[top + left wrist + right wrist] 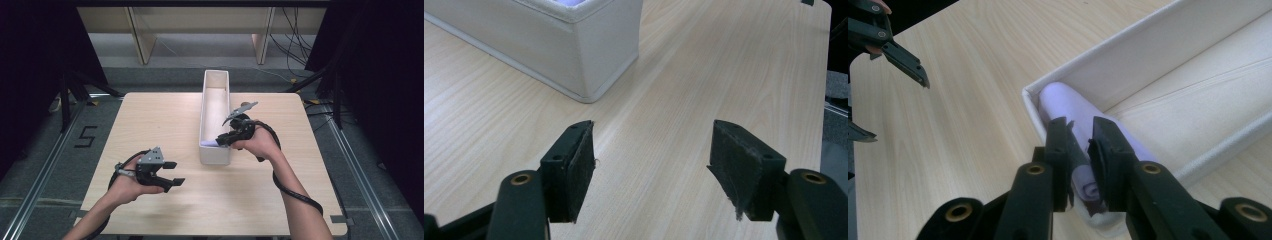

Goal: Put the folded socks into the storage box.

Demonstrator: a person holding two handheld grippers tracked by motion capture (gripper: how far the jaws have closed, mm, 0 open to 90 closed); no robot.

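With the right gripper [1079,150] clamped on the rolled cloth [1073,107], the roll should be seated flat against the near end wall of the white tray [1128,50], while the left gripper [651,170] is kept wide open and empty over the table [684,75].

The pale wooden table [165,125] stands on a grey floor [45,165]. Left of the table, a black numeral 5 [86,136] marks the floor. Beyond the table stand light wooden legs [142,40] and black cables [295,45].

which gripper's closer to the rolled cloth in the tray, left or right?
Right. The right gripper is clamped on the pale rolled cloth at the white tray's near end. The left gripper hangs open over bare table, apart from it.
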